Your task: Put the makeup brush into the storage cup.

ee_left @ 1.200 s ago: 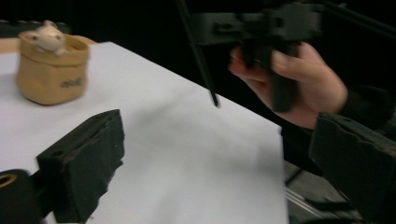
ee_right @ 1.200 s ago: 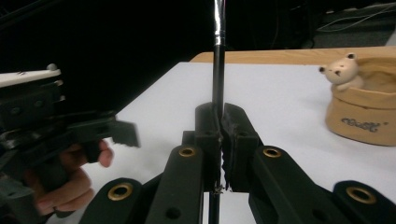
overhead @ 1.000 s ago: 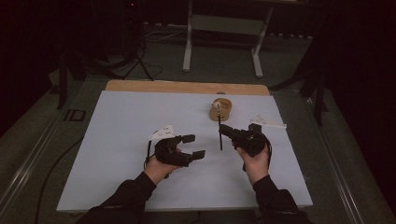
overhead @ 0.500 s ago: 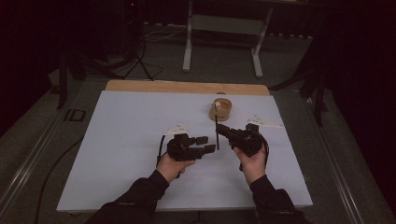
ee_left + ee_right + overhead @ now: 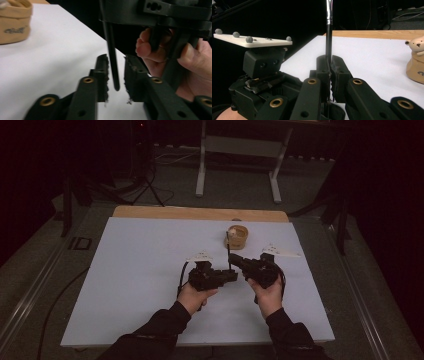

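Note:
My right gripper [image 5: 234,259] [image 5: 330,60] is shut on a thin black stick [image 5: 228,247] [image 5: 328,37] and holds it upright above the white table [image 5: 140,270]. The stick has a shiny metal section near its top. My left gripper [image 5: 233,276] [image 5: 116,62] sits close beside the right one. The stick's lower end [image 5: 113,62] hangs between its jaws, which have just been closing. A narrow gap still shows between the stick and one pad [image 5: 131,72]. A small tan pot [image 5: 237,236] [image 5: 15,25] [image 5: 417,62] with a bear figure stands behind the grippers.
The white sheet lies on a wooden board [image 5: 200,213] whose far edge shows. A metal stand [image 5: 237,150] and cables are on the dark floor beyond. Both forearms come in from the table's near edge.
The left hand has slid right until it sits against the right gripper, and its jaws have narrowed around the stick's lower end. The right hand and the stick have stayed put.

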